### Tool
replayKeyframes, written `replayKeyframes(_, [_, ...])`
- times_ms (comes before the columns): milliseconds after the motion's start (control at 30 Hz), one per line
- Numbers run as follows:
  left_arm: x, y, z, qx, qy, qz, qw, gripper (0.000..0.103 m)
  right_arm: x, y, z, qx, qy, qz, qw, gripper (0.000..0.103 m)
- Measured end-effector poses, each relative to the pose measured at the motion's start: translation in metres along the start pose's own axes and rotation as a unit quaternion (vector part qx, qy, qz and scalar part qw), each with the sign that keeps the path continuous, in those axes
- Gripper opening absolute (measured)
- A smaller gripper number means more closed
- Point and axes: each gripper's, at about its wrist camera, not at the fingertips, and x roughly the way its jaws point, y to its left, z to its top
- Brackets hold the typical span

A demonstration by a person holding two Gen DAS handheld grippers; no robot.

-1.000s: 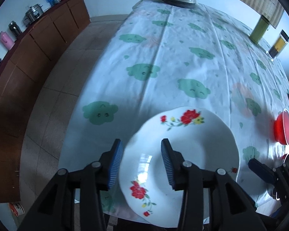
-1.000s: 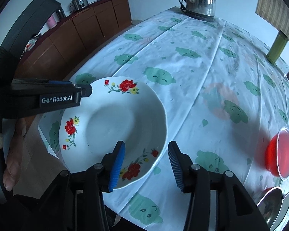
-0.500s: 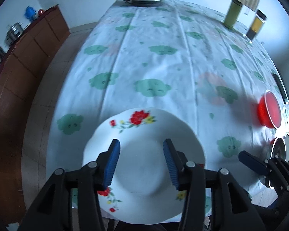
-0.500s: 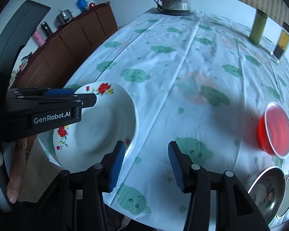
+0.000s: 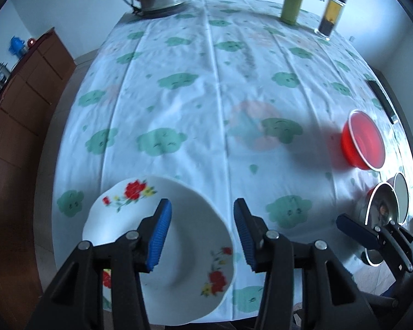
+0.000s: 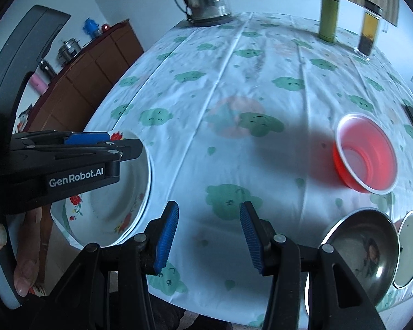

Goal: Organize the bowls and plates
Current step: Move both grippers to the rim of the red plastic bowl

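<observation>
Tablecloth (image 5: 206, 96) fills more view; plate (image 5: 179, 247) (floral) slid leftward.

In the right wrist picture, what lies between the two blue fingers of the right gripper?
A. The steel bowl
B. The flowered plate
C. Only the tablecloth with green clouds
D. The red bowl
C: the right gripper stands open over bare tablecloth; the flowered plate is off to its left, and the red bowl and steel bowl off to its right.
</observation>
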Motion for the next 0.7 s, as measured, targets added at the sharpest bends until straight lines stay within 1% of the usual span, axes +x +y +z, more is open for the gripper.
replayKeyframes(200, [-0.001, -0.024, 0.012, 0.028, 0.003, -0.009, 0.9996, 0.048, -0.014, -0.023, 0.001, 0.033, -0.014, 0.001, 0.999, 0.049])
replayKeyframes(400, [-0.001, -0.05, 0.024, 0.059, 0.001, -0.013, 0.9982, 0.05, -0.03, -0.051, 0.003, 0.068, -0.034, -0.003, 0.997, 0.049])
replayKeyframes(700, [0.001, -0.094, 0.038, 0.096, 0.0, -0.031, 0.9949, 0.05, -0.045, -0.099, 0.002, 0.13, -0.05, -0.029, 0.99, 0.049])
